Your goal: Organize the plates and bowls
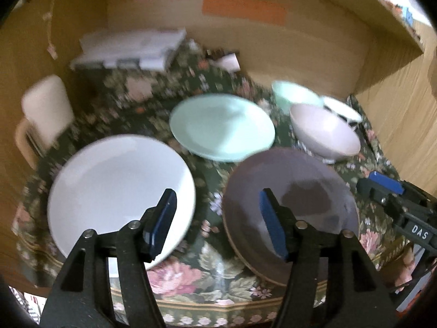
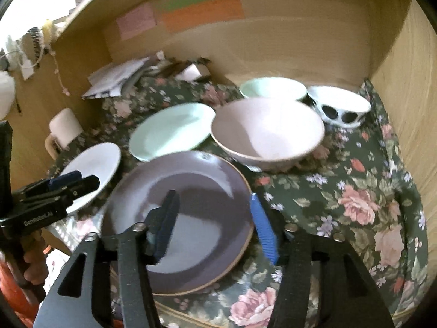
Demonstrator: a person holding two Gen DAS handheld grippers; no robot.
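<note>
Both grippers released, nothing between jaws: left gripper point(image 1: 217, 222) above gap between white plate point(image 1: 120, 191) and purple plate point(image 1: 289, 210); right gripper point(image 2: 215, 224) over purple plate. Likely between picks. 3 plates unstacked on flowered cloth point(image 2: 355, 191), 3 bowls behind. Next: clamp 1 plate rim, stack.

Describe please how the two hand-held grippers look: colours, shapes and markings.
Both grippers, left and right, have black angular frames with silver rivets and dark blue pads on the jaws. The right one carries white letters "DAS" on its side; the left one has small white lettering, blurred.
</note>
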